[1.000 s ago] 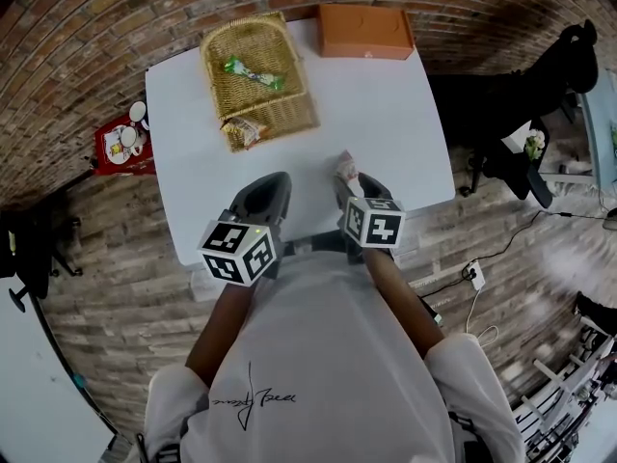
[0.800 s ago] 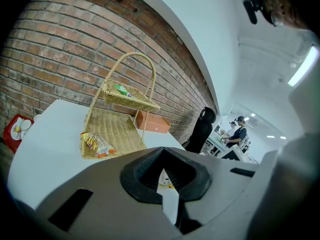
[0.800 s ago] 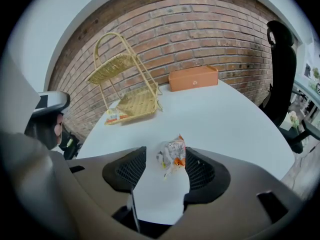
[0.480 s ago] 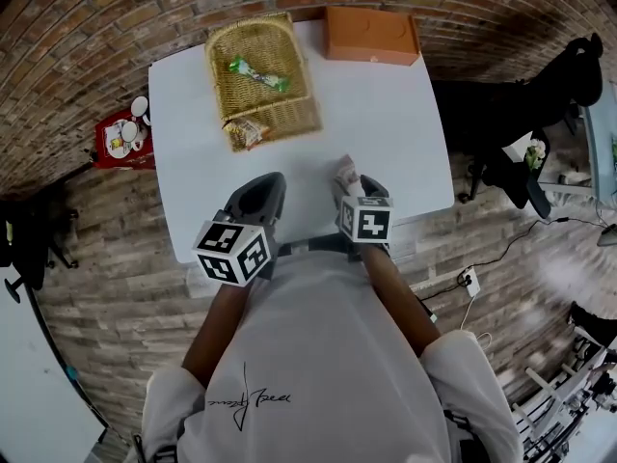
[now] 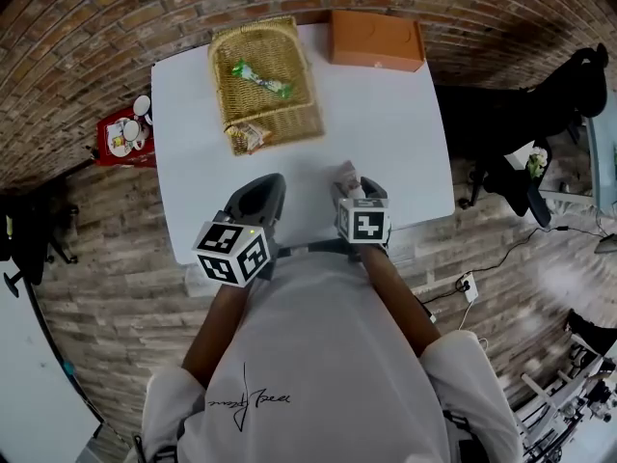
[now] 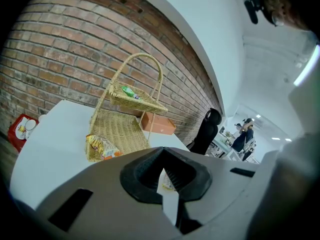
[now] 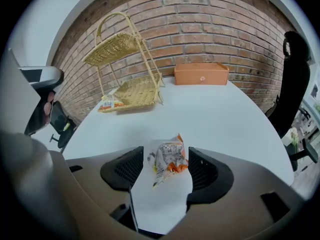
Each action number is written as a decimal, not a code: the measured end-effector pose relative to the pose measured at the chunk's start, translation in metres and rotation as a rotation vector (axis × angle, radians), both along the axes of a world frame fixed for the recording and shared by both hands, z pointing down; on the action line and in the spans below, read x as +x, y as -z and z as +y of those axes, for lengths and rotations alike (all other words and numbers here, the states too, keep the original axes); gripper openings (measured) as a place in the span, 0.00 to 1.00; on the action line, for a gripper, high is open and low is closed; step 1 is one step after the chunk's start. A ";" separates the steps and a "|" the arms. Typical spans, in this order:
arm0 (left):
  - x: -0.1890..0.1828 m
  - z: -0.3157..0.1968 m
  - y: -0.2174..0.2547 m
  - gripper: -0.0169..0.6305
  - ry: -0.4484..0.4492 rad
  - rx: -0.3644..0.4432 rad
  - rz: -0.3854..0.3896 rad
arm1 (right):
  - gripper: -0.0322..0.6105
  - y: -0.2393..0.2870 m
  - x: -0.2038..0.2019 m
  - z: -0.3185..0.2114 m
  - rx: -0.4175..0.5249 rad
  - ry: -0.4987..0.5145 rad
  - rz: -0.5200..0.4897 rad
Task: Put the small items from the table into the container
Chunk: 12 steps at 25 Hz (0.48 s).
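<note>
Sinking lower, my right gripper (image 7: 161, 170) is opening its jaws around the snack packet (image 7: 169, 160), ready to grasp; left gripper (image 6: 166, 178) sits clenched, empty.

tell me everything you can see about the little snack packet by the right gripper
The snack packet is a small crinkled wrapper, silvery white with orange patches and print too small to read. It looks like thin plastic film, with one corner sticking up. It lies on the white table near the person's edge, well apart from the wicker basket. It sits between the jaws of the right gripper, which are opening; neither pad presses on it, so only the table touches it.
</note>
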<state>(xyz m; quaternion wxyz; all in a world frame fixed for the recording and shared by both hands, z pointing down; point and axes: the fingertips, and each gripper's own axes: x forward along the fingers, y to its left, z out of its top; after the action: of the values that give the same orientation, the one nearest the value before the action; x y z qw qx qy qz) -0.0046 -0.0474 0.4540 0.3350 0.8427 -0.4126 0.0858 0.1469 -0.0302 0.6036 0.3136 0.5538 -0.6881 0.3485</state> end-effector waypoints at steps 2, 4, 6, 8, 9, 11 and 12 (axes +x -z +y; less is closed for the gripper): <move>0.001 -0.001 0.000 0.04 0.003 -0.003 -0.001 | 0.43 -0.002 -0.001 0.000 -0.010 0.007 -0.005; 0.001 -0.003 0.000 0.04 0.007 -0.005 -0.001 | 0.43 -0.003 -0.001 -0.002 -0.016 0.014 -0.006; 0.000 -0.005 -0.001 0.04 0.011 -0.008 -0.001 | 0.43 -0.006 -0.001 -0.003 -0.023 0.020 -0.007; 0.000 -0.005 -0.002 0.04 0.016 -0.013 -0.001 | 0.43 -0.010 -0.002 -0.002 -0.041 0.030 -0.011; 0.001 -0.005 -0.002 0.04 0.018 -0.016 0.001 | 0.43 -0.012 -0.003 0.000 -0.053 0.037 -0.016; 0.000 -0.006 0.000 0.04 0.026 -0.022 0.012 | 0.42 -0.014 -0.005 0.002 -0.072 0.047 -0.023; 0.000 -0.005 0.001 0.04 0.031 -0.022 0.016 | 0.42 -0.014 -0.006 0.003 -0.077 0.050 -0.022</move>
<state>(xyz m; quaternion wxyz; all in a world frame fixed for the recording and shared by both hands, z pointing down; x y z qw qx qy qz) -0.0050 -0.0528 0.4527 0.3491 0.8330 -0.4220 0.0783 0.1411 -0.0270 0.6181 0.3357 0.5202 -0.6912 0.3728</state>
